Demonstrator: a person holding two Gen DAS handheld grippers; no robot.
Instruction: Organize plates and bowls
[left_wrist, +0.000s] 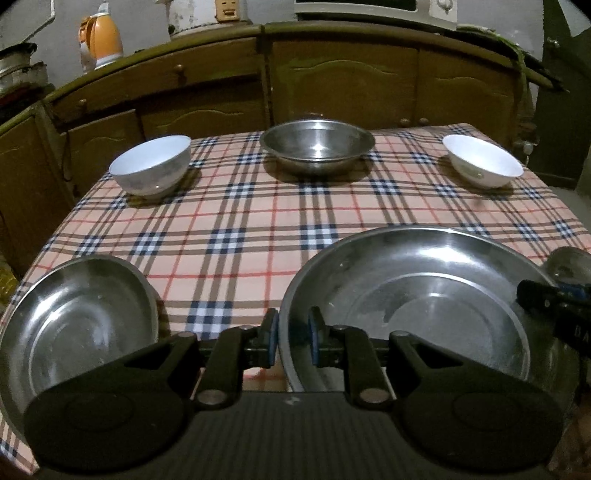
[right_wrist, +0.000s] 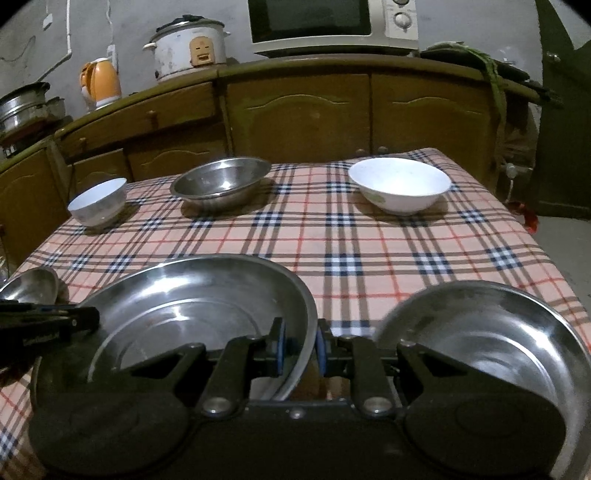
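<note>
The left gripper (left_wrist: 292, 341) is pinching the left rim of the large steel plate (left_wrist: 413, 306); the right gripper (right_wrist: 301, 349) is clamping that plate's opposite rim. Both are carrying it at the near edge of the checked tablecloth (left_wrist: 251, 221). Smaller steel plates are lying to either side (left_wrist: 77, 325) (right_wrist: 491, 332). Beyond, a steel bowl (left_wrist: 317, 146) is sitting between two white bowls (left_wrist: 151, 164) (left_wrist: 482, 160). In my judgement, both hands should be keeping level so the plate is not twisting.
</note>
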